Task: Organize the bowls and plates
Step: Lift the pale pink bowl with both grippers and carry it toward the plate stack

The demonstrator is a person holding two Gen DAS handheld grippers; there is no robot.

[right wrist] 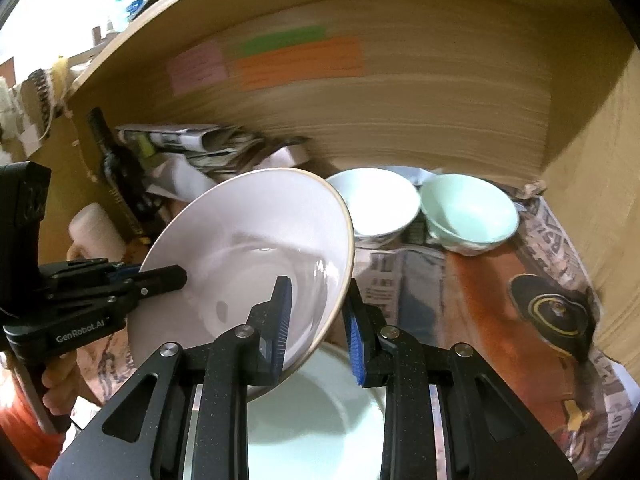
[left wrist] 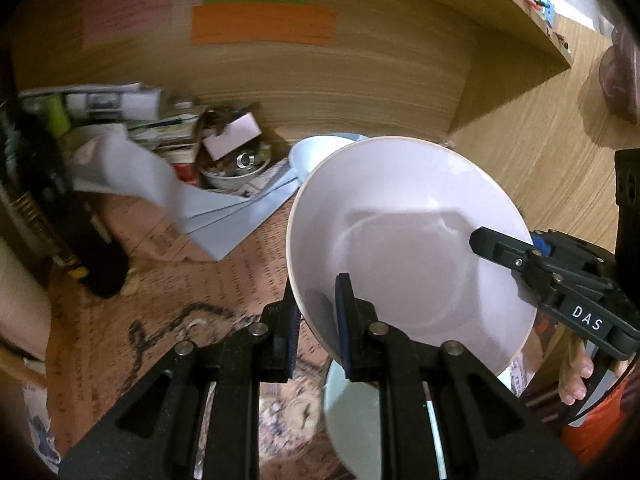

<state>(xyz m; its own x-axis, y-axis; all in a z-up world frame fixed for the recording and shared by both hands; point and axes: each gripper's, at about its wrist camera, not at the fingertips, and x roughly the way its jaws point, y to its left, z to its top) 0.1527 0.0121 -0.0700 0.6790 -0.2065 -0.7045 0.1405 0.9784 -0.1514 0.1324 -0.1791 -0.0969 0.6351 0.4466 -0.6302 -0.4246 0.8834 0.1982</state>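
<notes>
Nearest in the left wrist view, the left gripper point(left wrist: 318, 320) pinches the near rim of the pale pink bowl point(left wrist: 404, 248), one blue pad inside the wall and one outside. In the right wrist view, the right gripper point(right wrist: 318, 320) straddles the opposite rim of the same pale pink bowl point(right wrist: 248, 248); its inner pad lies against the inside wall, while a small gap seems to show at the outer pad, so a firm grip cannot be confirmed. The bowl is tilted and held up off the surface between the two grippers.

Directly beneath it lies a white plate point(right wrist: 316, 420), largely cut off by the frame edge and covered by the gripper bodies. The surface is lined with newspaper point(right wrist: 500, 280).

Further back in the right wrist view, a white bowl point(right wrist: 376, 204) and a mint green bowl point(right wrist: 468, 212) sit just beside each other on the newspaper, against the wooden back panel point(right wrist: 420, 112). Their outer patterns are too blurred to read.

At the far left, a dark bottle point(left wrist: 60, 216), loose papers point(left wrist: 132, 176) and a small cluttered dish point(left wrist: 236, 168) are smeared by motion blur. Coloured notes point(left wrist: 262, 24) on the panel are illegible.
</notes>
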